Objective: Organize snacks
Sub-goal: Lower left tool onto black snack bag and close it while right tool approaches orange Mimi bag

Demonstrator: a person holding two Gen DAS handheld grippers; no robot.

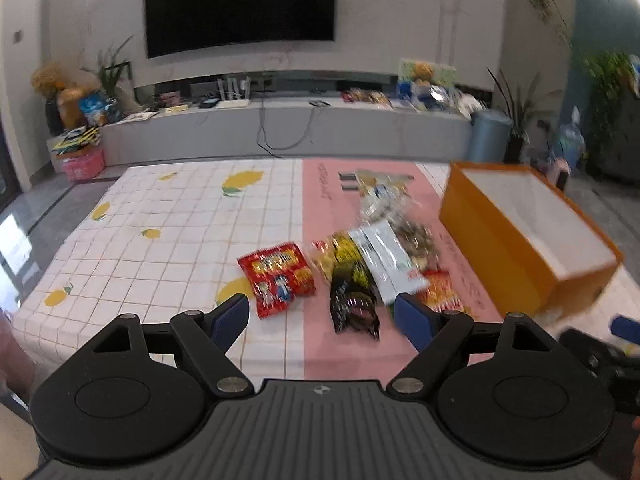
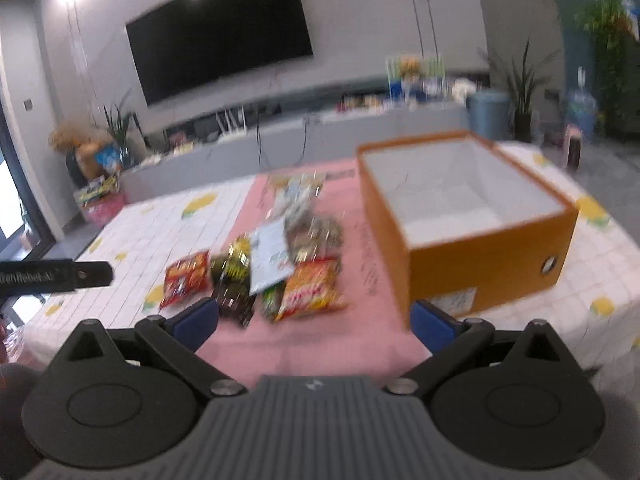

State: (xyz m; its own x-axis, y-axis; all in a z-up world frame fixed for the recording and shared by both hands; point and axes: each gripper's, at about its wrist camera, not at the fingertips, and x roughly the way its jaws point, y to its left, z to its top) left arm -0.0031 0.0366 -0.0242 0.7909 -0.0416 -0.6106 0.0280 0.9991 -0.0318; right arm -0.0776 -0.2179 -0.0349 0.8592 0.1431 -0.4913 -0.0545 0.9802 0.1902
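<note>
**Both hands hover, nothing picked yet**

Left hand-held gripper [image 1: 322, 318] is spread wide and empty; right hand-held gripper [image 2: 316, 320] likewise. The snack pile [image 2: 264, 256] sits mid-worktop [image 1: 160, 216], the orange box [image 2: 480, 248] just beside it at three o'clock, apparently empty. I'd take the red packet [image 1: 278, 278] first: it lies loose at nine o'clock. Lift clear over the box's near rim. Plenty of bare cloth leftward.
</note>
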